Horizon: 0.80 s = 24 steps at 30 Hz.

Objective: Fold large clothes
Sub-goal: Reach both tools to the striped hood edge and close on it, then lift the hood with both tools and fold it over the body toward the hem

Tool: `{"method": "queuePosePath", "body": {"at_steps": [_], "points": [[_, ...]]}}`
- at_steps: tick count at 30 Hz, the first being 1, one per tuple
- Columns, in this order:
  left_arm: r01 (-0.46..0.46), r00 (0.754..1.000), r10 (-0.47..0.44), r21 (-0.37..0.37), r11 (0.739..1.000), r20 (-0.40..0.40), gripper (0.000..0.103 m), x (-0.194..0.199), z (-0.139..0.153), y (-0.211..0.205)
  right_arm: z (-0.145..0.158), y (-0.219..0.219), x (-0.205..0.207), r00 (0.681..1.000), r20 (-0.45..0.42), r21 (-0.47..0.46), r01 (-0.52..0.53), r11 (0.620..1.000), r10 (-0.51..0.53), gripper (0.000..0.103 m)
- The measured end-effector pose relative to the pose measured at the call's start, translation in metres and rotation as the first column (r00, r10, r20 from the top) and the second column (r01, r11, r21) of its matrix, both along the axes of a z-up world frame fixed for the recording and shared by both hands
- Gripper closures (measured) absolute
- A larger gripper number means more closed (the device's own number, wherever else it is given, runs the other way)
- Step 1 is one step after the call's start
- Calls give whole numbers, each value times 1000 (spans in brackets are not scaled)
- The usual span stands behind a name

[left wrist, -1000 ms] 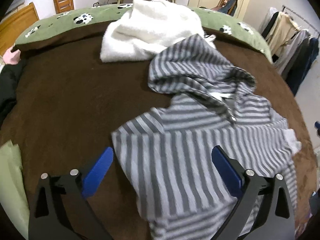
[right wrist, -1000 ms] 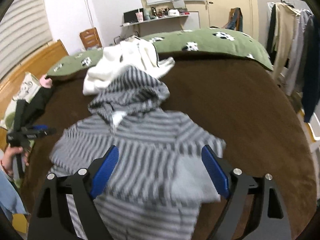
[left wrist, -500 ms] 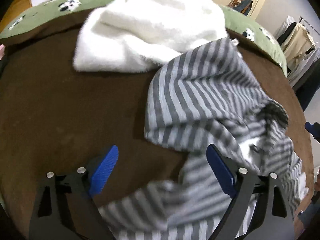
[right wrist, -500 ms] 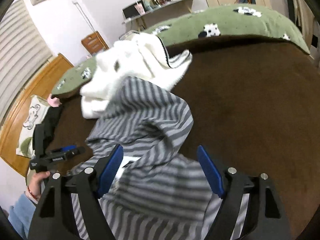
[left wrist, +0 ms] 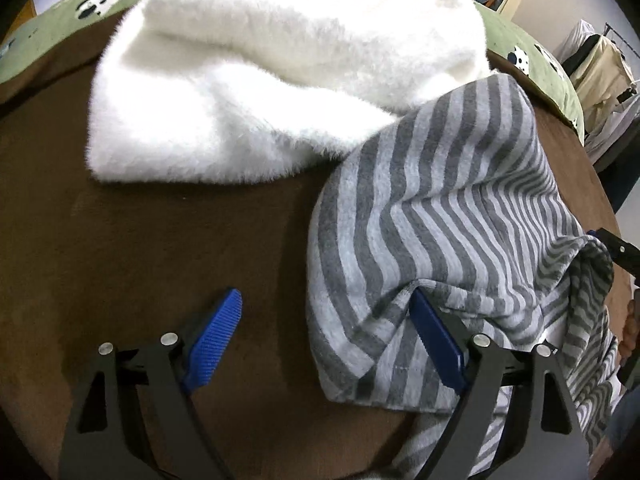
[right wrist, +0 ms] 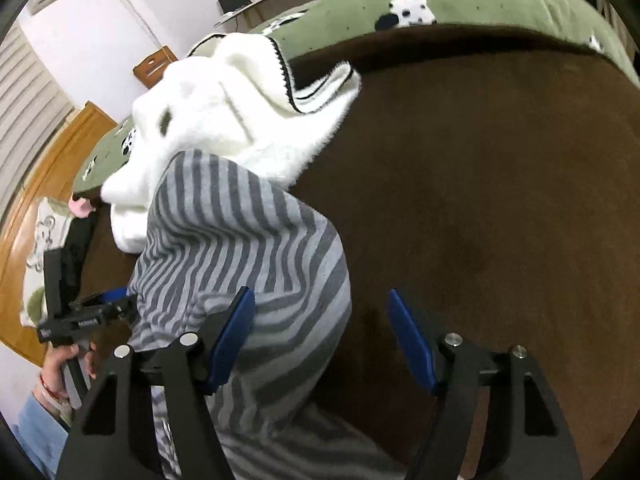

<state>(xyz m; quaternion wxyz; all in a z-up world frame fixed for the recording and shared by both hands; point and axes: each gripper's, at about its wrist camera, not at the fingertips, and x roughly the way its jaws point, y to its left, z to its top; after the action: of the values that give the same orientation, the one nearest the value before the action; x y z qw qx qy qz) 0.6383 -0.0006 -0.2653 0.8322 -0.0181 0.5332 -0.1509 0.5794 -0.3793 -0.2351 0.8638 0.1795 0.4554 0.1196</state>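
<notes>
A grey striped hoodie (left wrist: 440, 208) lies on the brown blanket (left wrist: 140, 240), its hood toward a white fluffy garment (left wrist: 280, 80). My left gripper (left wrist: 326, 320) hovers low over the hood's left edge. Its jaws are closing with that edge between them: the right pad (left wrist: 436, 340) sits against a fold, the left pad over bare blanket. In the right wrist view my right gripper (right wrist: 320, 320) straddles the hood's (right wrist: 240, 240) right edge, jaws also closing. Its left pad (right wrist: 232, 336) lies on the fabric, the other over blanket. A hand holds the left gripper (right wrist: 92, 312) there.
A green cow-print cover (right wrist: 440, 4) runs along the bed's far side. The wooden headboard (right wrist: 48, 168), a printed pillow (right wrist: 44, 240) and a black garment (right wrist: 80, 236) lie at the left. Hanging clothes (left wrist: 600, 68) stand beyond the bed on the right.
Both grippers moved forward and down from the hoodie's body to its hood. Their jaws narrowed, and the hood's edges now lie between them.
</notes>
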Motion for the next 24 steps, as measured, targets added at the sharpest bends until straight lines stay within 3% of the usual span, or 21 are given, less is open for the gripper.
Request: {"method": "queuePosePath", "body": {"at_steps": [3,6,7,10,12,14,18,24], "points": [[25,1000,-25,1,1000,-4,18,4,-3,-2,-10,6,12,999,-29,7,-31,999,32,49],[54,998,-54,-6,999,-12,21,7,-4,-2,-14,19,18,996,-48,-42,-75,996,73,62],[56,998,-56,-8,998,-14,22,10,-4,-4,-17,23,19,995,-56,-68,-86,994,82,71],[78,997,-78,-35,996,-5,43,9,-2,-9,-22,32,19,993,-63,-113,-105,988,98,83],[79,997,-81,-87,993,-19,73,8,0,-12,-19,34,16,994,-43,-128,-108,986,103,87],[65,997,-69,-124,990,-26,81,8,3,-15,-16,37,10,993,-22,-158,-116,981,113,89],[91,996,-90,-58,994,27,86,2,11,-28,-7,41,1,992,23,-184,-119,976,126,90],[87,987,-81,-35,996,141,88,-19,29,-26,17,40,-25,982,118,-209,-121,971,147,91]]}}
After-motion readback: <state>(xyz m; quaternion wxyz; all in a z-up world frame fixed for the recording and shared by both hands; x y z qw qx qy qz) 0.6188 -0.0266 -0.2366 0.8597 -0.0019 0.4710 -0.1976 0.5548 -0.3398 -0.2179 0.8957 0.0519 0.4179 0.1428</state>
